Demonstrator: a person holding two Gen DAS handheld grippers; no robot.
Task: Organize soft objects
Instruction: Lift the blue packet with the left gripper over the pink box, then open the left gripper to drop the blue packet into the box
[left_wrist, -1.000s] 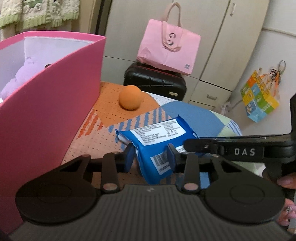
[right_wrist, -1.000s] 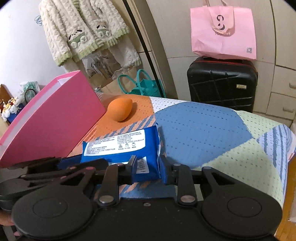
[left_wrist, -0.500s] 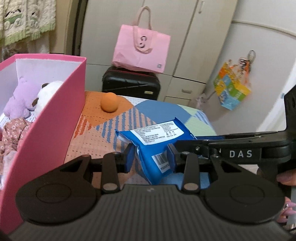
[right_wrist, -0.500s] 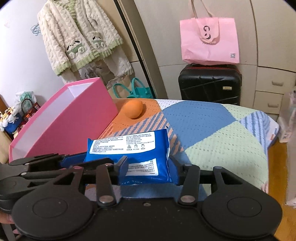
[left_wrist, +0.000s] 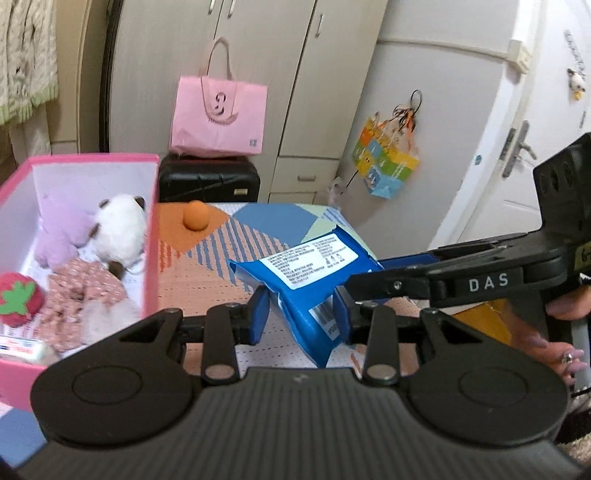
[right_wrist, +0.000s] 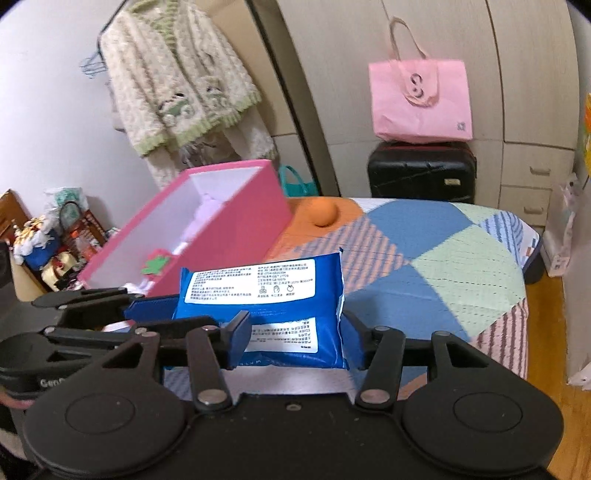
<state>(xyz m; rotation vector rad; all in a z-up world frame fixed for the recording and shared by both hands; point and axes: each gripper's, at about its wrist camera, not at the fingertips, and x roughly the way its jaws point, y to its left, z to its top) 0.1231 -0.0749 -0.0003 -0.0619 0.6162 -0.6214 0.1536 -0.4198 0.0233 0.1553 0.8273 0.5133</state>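
both grippers hold one blue wet-wipes pack (left_wrist: 310, 280) in the air above the patchwork bedspread (left_wrist: 221, 254). left gripper (left_wrist: 301, 318) has its blue pads pressed on the pack's near corner, the barcode end pinched between them, the pack tilted. right gripper (right_wrist: 295, 332) spans the pack's width, its jaws about half apart with a pad against each short side, the white label facing up.

in the left wrist view the right gripper's arm reaches in from 3 o'clock. the pink storage box (left_wrist: 149, 236) sits at 9 o'clock on the bedspread, holding a purple plush (left_wrist: 61, 232), a white plush (left_wrist: 120, 230), a strawberry toy (left_wrist: 18, 299) and floral cloth (left_wrist: 79, 295). an orange ball (left_wrist: 195, 216) lies on the bedspread at 11 o'clock, just beside the box. a black suitcase (left_wrist: 208, 182) with a pink tote bag (left_wrist: 219, 118) on top stands beyond at 12 o'clock.
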